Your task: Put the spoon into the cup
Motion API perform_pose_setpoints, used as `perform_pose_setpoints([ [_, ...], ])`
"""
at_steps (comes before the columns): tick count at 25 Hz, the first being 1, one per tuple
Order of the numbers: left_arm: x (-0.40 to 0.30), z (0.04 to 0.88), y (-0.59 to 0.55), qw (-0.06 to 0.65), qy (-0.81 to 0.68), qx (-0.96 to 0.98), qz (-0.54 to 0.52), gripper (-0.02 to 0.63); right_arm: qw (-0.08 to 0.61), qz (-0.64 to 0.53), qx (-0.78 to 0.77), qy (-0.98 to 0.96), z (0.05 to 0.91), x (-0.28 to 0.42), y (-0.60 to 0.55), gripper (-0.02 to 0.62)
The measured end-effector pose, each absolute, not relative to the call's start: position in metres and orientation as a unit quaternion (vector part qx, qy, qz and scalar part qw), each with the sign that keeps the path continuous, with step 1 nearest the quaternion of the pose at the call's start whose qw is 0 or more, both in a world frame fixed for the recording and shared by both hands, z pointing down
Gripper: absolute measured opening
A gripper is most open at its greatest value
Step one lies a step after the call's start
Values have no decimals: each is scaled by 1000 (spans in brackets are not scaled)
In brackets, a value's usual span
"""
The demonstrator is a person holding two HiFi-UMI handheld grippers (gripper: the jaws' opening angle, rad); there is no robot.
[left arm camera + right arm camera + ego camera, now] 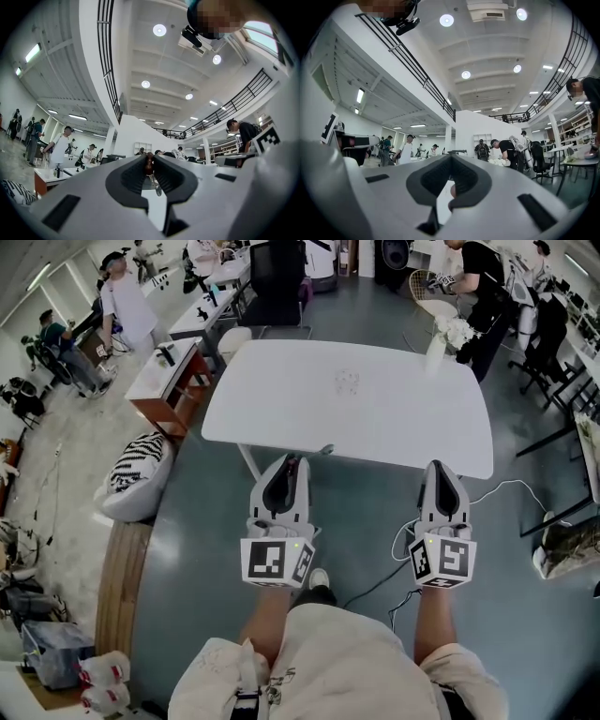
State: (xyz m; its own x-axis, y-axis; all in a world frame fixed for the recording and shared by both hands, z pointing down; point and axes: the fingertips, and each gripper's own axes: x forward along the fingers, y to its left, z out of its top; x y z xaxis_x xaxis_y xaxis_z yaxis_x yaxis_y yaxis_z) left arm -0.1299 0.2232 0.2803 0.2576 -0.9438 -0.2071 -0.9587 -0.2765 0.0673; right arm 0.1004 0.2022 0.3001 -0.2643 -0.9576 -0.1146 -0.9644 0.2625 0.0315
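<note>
The head view looks steeply down from above the person onto the left gripper (292, 459), the right gripper (439, 467) and the white table (347, 399) ahead. Each gripper view sits close behind its own jaws, tilted slightly upward across the hall. All three views share the standing people (122, 296) beyond.

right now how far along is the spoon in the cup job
Done: the left gripper is shut on the spoon. In hand: both grippers sit at the white table's near edge. Left: getting it into the cup, probably the faint clear shape mid-table, though I can't be sure. The right gripper is shut.
</note>
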Motion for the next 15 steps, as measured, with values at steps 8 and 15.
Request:
perform_pose_setpoints([
  [8,-164,272,160,38,595,-795,112,44,29,57,-609,791,288,63,143,-12],
  [15,-193,286,118,40,586,-803,103,44,23,60,-615,786,301,30,109,-12],
])
